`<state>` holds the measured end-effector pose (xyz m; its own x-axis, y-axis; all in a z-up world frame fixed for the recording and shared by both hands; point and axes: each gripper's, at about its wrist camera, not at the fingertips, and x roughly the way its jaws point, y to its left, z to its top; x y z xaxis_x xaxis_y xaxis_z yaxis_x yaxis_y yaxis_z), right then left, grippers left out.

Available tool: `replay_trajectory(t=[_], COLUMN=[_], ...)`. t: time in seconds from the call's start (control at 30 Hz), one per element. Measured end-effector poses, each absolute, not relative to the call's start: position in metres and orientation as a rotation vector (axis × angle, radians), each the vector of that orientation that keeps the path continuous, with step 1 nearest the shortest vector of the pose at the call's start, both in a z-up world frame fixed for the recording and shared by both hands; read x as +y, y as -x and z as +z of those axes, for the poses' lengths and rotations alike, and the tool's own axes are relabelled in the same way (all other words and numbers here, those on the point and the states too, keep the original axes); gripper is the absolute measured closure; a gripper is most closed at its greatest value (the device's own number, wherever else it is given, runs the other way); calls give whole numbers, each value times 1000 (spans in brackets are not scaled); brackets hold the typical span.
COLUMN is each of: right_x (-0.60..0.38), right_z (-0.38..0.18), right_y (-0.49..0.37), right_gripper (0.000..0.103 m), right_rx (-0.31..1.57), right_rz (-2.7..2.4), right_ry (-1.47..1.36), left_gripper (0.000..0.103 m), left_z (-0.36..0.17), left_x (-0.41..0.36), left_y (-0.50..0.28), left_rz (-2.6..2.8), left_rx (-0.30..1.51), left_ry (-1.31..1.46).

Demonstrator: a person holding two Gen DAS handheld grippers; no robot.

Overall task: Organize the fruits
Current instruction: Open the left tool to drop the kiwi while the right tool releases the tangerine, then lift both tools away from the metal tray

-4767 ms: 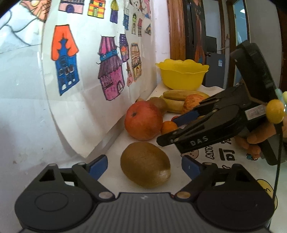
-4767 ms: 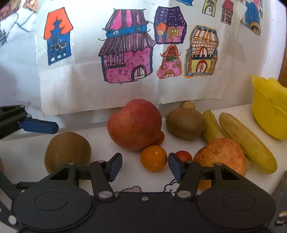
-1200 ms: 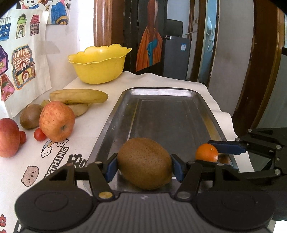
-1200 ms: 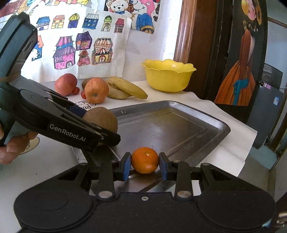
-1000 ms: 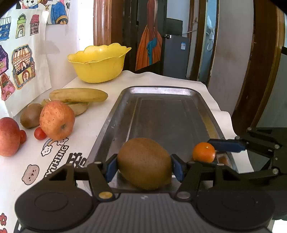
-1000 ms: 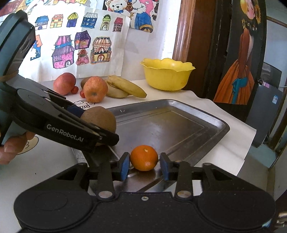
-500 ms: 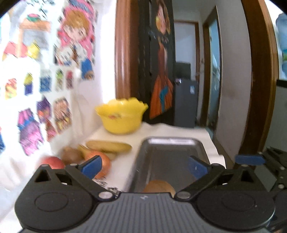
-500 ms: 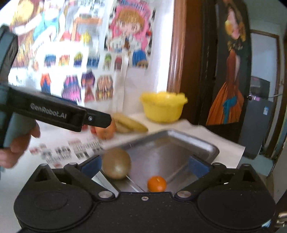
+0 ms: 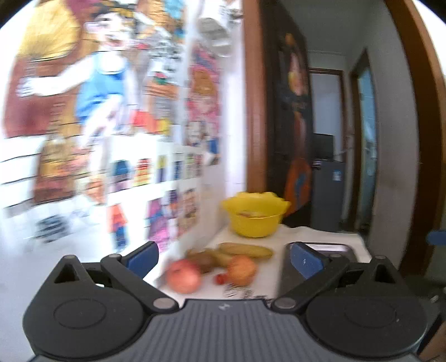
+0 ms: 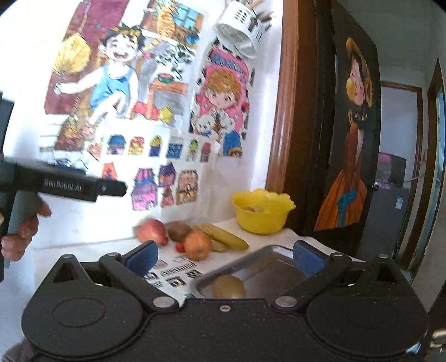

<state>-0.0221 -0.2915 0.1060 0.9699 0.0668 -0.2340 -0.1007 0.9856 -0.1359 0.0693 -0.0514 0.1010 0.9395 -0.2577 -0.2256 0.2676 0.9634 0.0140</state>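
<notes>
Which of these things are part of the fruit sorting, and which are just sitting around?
Part of the job:
metal tray
kiwi in the tray
apple
red apple
bananas
second kiwi
cherry tomato

Just there:
yellow bowl
wall drawings
white utensil holder

A brown kiwi (image 10: 229, 286) lies in the near corner of the metal tray (image 10: 267, 252). On the white tabletop (image 10: 184, 267) beside the tray, the other fruits stay in one group: a red apple (image 10: 150, 231), a second kiwi (image 10: 179, 231), an orange-red apple (image 10: 197, 245), a small cherry tomato (image 10: 180, 246), and two bananas (image 10: 224, 235) that point toward the yellow bowl (image 10: 262, 213).
</notes>
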Motion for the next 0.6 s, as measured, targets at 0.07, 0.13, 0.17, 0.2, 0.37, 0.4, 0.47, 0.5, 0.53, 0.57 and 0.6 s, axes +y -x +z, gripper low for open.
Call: replay_trajectory(t=[0.07,0.13,0.17,0.2,0.37,0.4,0.47,0.5,0.53,0.57,0.6], right_x=[-276,-261,-255,-248,-216,-211,-203,-200,-197,-194,-192], right_z=[109,111,111,111,102,99,94,90,86,82,78], right_y=[28,32,34,35,35,34,33,31,30,29,26], right_gripper=[1,1,1,1,1,1,1,1,1,1,1], right_rx=[236,239,240,242,295,308,328,340,352,364,378], right_rz=[73,76,86,98,160,173,182,181,182,181,176], right_ry=[159,156,150,146,128,113,81,63,49,41,36], left_gripper=[0,0,0,0,0,0,0,0,0,0,0], left_z=[100,97,95,93,78,75,69,66,64,61,60], left_x=[-32,-14,-5,2,30,35,43,46,49,51,53], left_y=[-62,-55,-51,-48,-37,-35,-31,-30,-29,-29,-30], left_rz=[-234,-208,-196,-186,-148,-147,-150,-151,-150,-150,-152], left_rx=[229,238,244,248,289,294,306,310,316,323,328], left_ry=[-34,-30,-31,-34,-70,-68,-56,-53,-51,-49,-49])
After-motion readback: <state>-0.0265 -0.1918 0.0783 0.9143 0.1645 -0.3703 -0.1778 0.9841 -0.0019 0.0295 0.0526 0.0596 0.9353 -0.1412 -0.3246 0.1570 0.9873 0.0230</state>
